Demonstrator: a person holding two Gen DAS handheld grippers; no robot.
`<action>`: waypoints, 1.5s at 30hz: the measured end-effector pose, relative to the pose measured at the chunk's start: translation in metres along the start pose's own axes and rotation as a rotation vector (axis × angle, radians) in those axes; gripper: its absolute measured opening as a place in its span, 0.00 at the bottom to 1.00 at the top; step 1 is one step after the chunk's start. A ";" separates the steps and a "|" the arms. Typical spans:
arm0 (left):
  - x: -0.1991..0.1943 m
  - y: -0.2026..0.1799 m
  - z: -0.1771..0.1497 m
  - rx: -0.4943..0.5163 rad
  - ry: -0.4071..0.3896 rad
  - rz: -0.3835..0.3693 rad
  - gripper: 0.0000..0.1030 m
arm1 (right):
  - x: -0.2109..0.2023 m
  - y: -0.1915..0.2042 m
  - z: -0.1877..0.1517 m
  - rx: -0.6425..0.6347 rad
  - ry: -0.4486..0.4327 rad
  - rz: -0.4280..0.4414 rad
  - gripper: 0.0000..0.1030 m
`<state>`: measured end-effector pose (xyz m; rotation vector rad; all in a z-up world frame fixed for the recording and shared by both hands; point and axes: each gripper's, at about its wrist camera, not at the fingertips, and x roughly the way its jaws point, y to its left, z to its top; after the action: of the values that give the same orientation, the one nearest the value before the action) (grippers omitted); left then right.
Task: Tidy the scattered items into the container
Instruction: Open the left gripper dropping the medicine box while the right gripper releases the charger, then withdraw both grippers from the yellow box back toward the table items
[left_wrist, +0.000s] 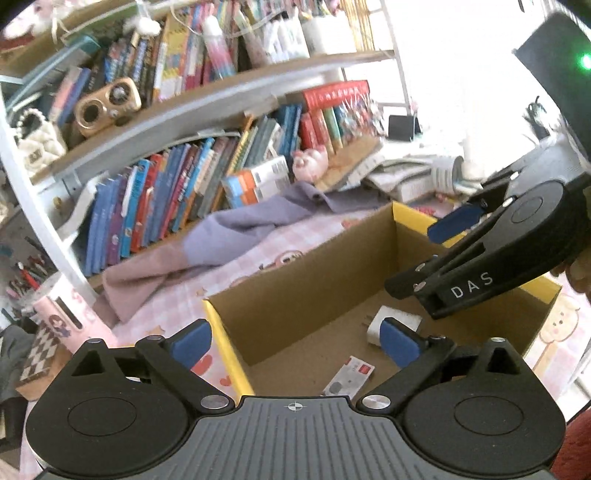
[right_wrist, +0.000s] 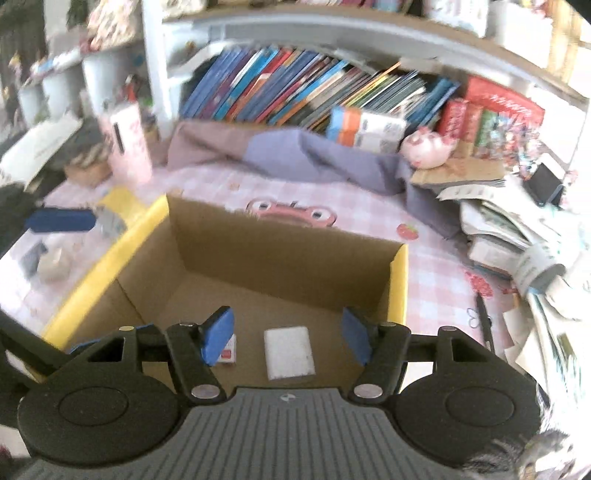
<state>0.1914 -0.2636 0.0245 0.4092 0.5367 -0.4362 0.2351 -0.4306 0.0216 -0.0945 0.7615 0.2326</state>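
Observation:
An open cardboard box with yellow rim (left_wrist: 225, 332) (right_wrist: 399, 284) stands on the pink checked tablecloth. Inside lie a white charger block (left_wrist: 400, 317) (right_wrist: 290, 352) and a small white-and-red card packet (left_wrist: 349, 374) (right_wrist: 227, 354). My left gripper (left_wrist: 295, 341) is open and empty, straddling the box's near left corner. My right gripper (right_wrist: 286, 334) is open and empty, above the box floor with the charger between its fingers; it shows in the left wrist view (left_wrist: 454, 229) over the box's right side. The left gripper's blue pad (right_wrist: 61, 219) shows beyond the box's left wall.
Bookshelves full of books (left_wrist: 155, 206) (right_wrist: 295, 88) stand behind. A purple-grey cloth (left_wrist: 236, 236) (right_wrist: 314, 158), a pink pig toy (left_wrist: 310, 162) (right_wrist: 428, 147), a pink pen holder (left_wrist: 70, 321) (right_wrist: 127, 140), stacked papers (right_wrist: 517, 236) and a black pen (right_wrist: 484, 321) lie around the box.

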 end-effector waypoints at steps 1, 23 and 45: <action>-0.004 0.002 0.000 -0.009 -0.011 0.001 0.97 | -0.004 0.002 -0.001 0.015 -0.015 -0.008 0.62; -0.104 0.051 -0.058 -0.159 -0.200 0.003 0.97 | -0.078 0.070 -0.043 0.201 -0.268 -0.189 0.61; -0.175 0.076 -0.150 -0.193 -0.148 -0.083 0.97 | -0.136 0.194 -0.132 0.292 -0.271 -0.364 0.61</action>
<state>0.0340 -0.0785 0.0251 0.1682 0.4479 -0.4860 0.0042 -0.2879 0.0200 0.0747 0.4904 -0.2105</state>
